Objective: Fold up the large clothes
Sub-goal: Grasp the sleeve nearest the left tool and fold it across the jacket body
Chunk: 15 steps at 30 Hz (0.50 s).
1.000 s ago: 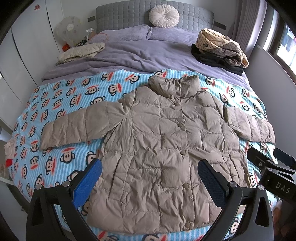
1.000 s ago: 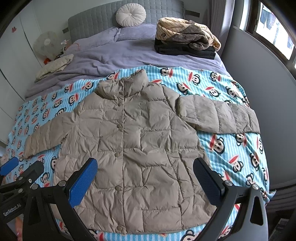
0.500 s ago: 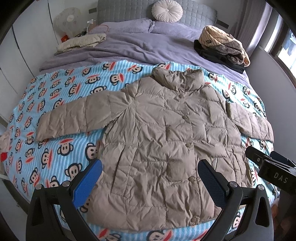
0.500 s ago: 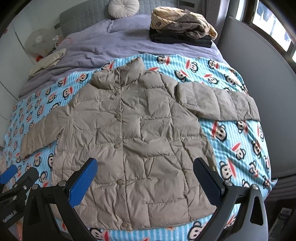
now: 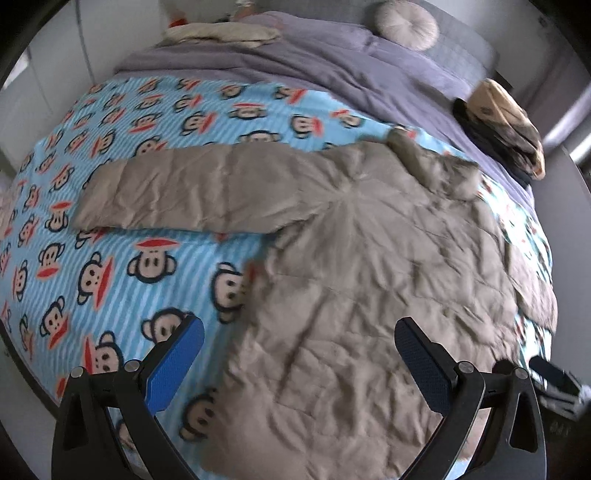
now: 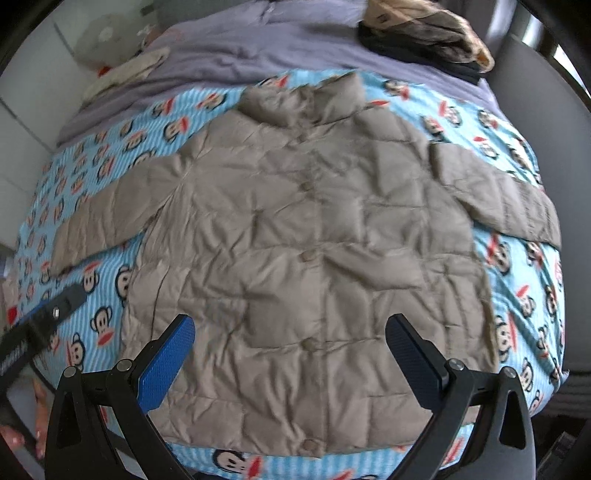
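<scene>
A tan quilted puffer jacket (image 6: 306,236) lies flat and buttoned on a blue monkey-print blanket (image 6: 517,295), collar toward the headboard, both sleeves spread out. In the left wrist view the jacket (image 5: 369,288) fills the right half, its left sleeve (image 5: 192,192) stretching leftward. My left gripper (image 5: 299,332) hovers open over the jacket's lower left edge and the blanket, holding nothing. My right gripper (image 6: 290,328) hangs open above the jacket's lower front, near the button line, also holding nothing. The left gripper (image 6: 40,317) shows at the left edge of the right wrist view.
A purple duvet (image 6: 258,48) covers the far half of the bed. A stack of folded clothes (image 6: 424,33) sits at its far right, a cream garment (image 5: 221,33) at far left, a round cushion (image 5: 406,24) by the headboard. A grey wall (image 6: 554,110) borders the right side.
Both grippers have dropped closer to the bed. The left one has swung left toward the jacket's left sleeve and side; the right stays over the lower front. Both remain open.
</scene>
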Each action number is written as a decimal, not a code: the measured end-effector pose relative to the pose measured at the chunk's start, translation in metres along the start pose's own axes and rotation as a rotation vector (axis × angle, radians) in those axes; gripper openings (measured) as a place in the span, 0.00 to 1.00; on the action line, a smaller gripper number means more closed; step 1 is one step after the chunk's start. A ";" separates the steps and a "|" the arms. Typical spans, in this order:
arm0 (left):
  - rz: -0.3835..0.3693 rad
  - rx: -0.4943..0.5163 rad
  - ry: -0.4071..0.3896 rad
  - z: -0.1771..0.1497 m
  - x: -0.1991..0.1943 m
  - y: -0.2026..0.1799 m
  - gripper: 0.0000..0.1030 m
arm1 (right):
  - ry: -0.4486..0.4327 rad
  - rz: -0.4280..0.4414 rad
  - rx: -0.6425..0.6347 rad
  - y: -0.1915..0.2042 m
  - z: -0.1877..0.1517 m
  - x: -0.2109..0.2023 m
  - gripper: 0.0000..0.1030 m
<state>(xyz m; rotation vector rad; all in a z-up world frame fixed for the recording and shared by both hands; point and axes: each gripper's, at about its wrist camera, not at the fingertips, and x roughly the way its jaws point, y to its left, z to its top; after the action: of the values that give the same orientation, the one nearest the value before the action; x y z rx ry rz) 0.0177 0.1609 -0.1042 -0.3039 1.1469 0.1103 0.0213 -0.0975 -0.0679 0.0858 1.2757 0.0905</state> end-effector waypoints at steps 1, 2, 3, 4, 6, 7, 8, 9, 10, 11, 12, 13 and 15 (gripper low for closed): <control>0.005 -0.018 0.000 0.003 0.009 0.012 1.00 | 0.012 0.008 -0.014 0.009 0.000 0.006 1.00; -0.011 -0.037 -0.011 0.007 0.018 0.023 1.00 | 0.022 0.012 -0.030 0.017 -0.001 0.013 1.00; -0.026 -0.057 -0.017 0.011 0.027 0.033 1.00 | 0.032 0.013 -0.046 0.025 -0.001 0.020 1.00; -0.033 -0.075 -0.012 0.014 0.034 0.041 1.00 | 0.037 0.013 -0.062 0.032 0.000 0.027 1.00; -0.066 -0.130 -0.010 0.023 0.054 0.067 1.00 | 0.058 0.009 -0.091 0.046 0.001 0.044 1.00; -0.066 -0.151 0.003 0.024 0.060 0.075 1.00 | 0.067 0.011 -0.101 0.051 0.002 0.053 1.00; -0.080 -0.187 -0.007 0.031 0.072 0.091 1.00 | 0.071 0.015 -0.109 0.057 0.004 0.060 1.00; -0.078 -0.210 -0.010 0.035 0.080 0.102 1.00 | 0.068 0.018 -0.116 0.064 0.005 0.067 1.00; -0.076 -0.226 -0.018 0.038 0.088 0.110 1.00 | 0.064 0.024 -0.122 0.069 0.007 0.075 1.00; -0.068 -0.251 -0.033 0.044 0.099 0.124 1.00 | 0.066 0.026 -0.125 0.074 0.009 0.084 1.00; -0.063 -0.281 -0.046 0.049 0.111 0.138 1.00 | 0.072 0.027 -0.127 0.077 0.011 0.092 1.00; -0.063 -0.305 -0.049 0.053 0.119 0.147 1.00 | 0.075 0.034 -0.130 0.081 0.013 0.100 1.00; -0.078 -0.387 -0.039 0.060 0.140 0.173 1.00 | 0.076 0.035 -0.142 0.088 0.018 0.116 1.00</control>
<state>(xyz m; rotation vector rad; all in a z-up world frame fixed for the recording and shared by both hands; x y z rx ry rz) 0.0864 0.3338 -0.2401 -0.6859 1.0692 0.2693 0.0701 0.0027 -0.1632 -0.0174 1.3405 0.2159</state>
